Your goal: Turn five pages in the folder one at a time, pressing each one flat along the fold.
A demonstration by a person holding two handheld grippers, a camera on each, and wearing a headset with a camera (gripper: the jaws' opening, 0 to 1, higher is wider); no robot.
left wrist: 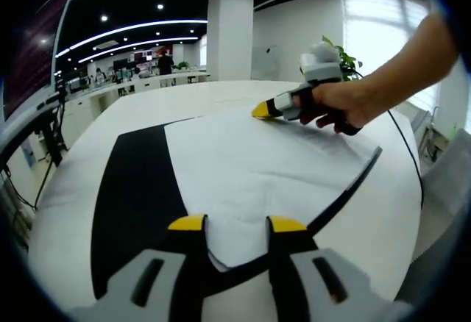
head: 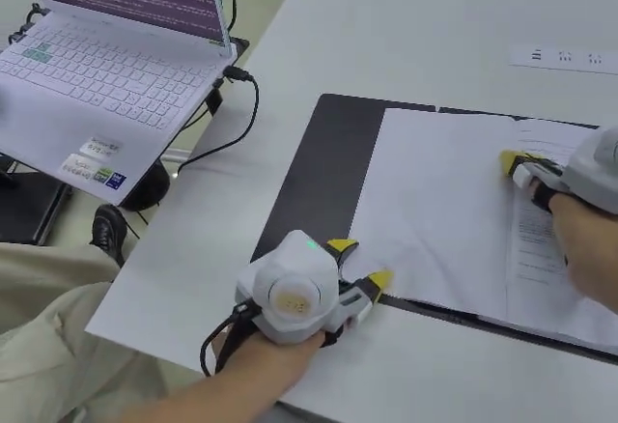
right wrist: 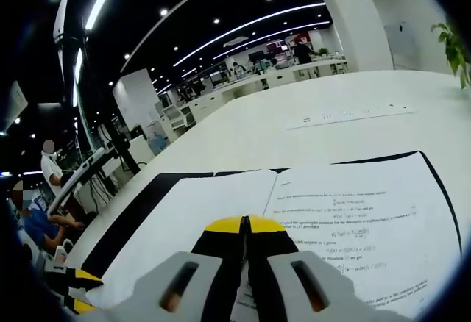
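The open black folder (head: 323, 172) lay near the front edge of the white table (head: 406, 27), with a blank white page (head: 435, 201) on its left half and a printed white page (right wrist: 368, 219) on its right. My right gripper (right wrist: 243, 225), jaws together on nothing, rested tips-down on the fold (right wrist: 274, 179), whose long axis ran straight ahead of the jaws toward the folder's far edge. My left gripper (left wrist: 237, 224), jaws apart astride the blank page's near corner, sat well off the fold, so I judged that the pressing stroke fell to the right.
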